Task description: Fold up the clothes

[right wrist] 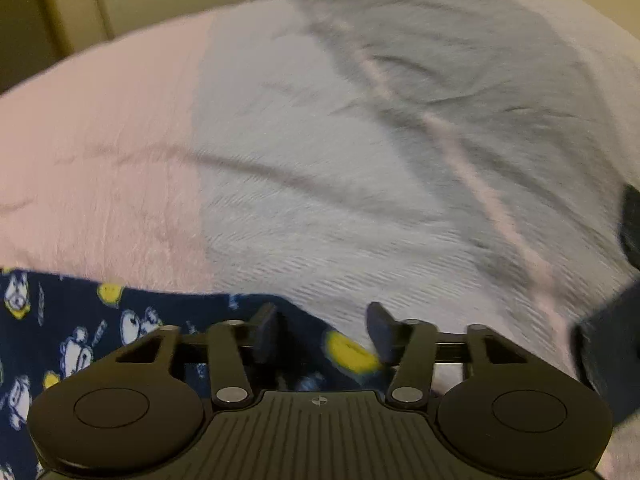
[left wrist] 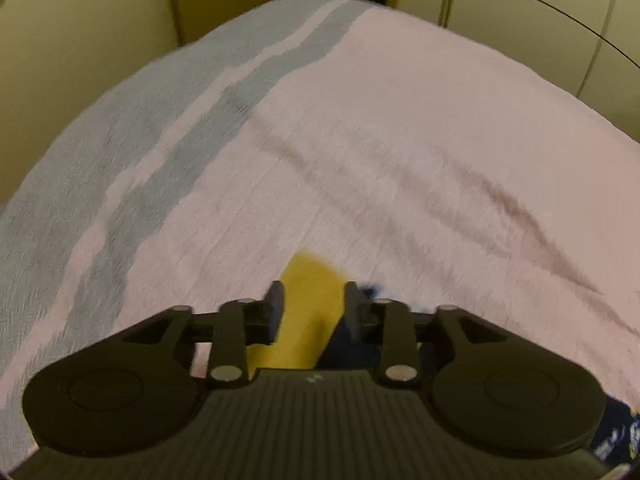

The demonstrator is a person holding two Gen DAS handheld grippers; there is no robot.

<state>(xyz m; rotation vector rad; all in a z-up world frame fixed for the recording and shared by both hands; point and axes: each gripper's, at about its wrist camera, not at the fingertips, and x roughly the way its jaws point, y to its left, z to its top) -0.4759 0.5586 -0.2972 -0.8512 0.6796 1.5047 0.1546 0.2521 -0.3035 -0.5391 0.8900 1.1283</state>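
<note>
A navy garment [right wrist: 80, 320] printed with white cartoon figures and yellow spots lies on the bed at the lower left of the right wrist view. Its edge runs under my right gripper [right wrist: 323, 332], whose fingers stand apart above the cloth with nothing pinched. In the left wrist view a yellow part of the garment [left wrist: 308, 292] shows between the fingers of my left gripper [left wrist: 314, 304], with navy cloth [left wrist: 616, 428] beside and under the tool. That gripper's jaws stand apart too, and the pads do not press on the cloth. The picture is blurred.
The bed cover [left wrist: 400, 140] is pink with a grey-blue band [left wrist: 120, 152] at the left; it is wrinkled. Pale cupboard fronts [left wrist: 540, 20] stand behind the bed. A dark object [right wrist: 612, 340] sits at the right edge of the right wrist view.
</note>
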